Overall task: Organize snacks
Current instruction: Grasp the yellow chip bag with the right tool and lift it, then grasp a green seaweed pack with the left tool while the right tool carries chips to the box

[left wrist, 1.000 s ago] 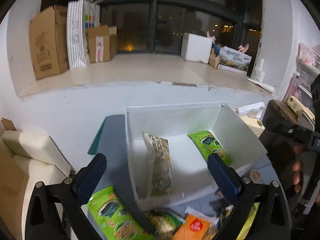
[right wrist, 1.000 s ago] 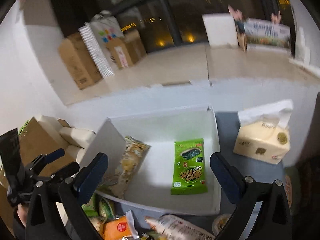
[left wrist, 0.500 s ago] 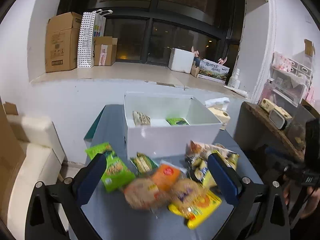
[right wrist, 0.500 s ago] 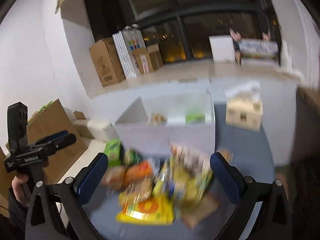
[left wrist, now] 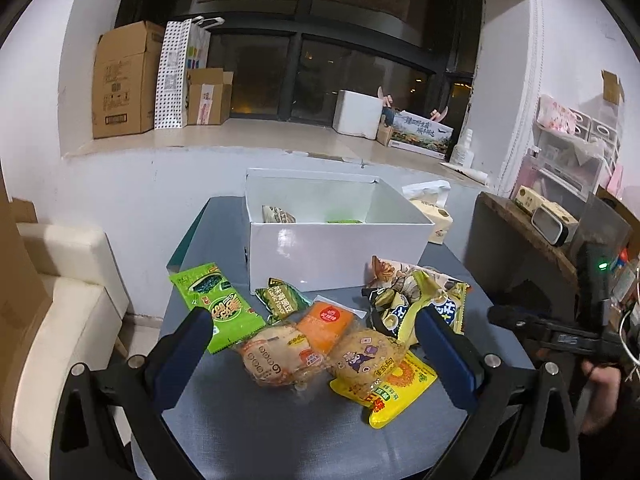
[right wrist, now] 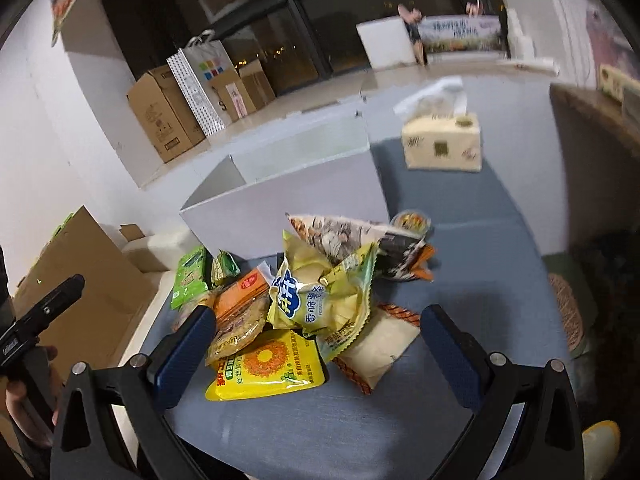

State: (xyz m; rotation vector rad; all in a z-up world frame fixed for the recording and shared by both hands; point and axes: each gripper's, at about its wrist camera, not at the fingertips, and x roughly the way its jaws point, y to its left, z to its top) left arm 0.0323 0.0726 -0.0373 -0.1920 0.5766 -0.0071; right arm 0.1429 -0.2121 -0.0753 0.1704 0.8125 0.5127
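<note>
Hand-held gripper (right wrist: 316, 340) gapes — snacks (right wrist: 296, 312) between fingers.

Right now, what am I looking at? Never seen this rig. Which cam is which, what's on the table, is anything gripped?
There is no robot here: a person holds a two-finger gripper in each hand, and each carries a fisheye camera looking out along its blue fingers. One picture is from the left gripper, the other from the right gripper. Both are open and hold nothing. On the grey table stands a white box with two packets visible inside. In front of it lies a pile of loose snacks, among them a green seaweed packet, an orange packet and a yellow sunflower-seed bag. A tissue pack sits beside the box.
</note>
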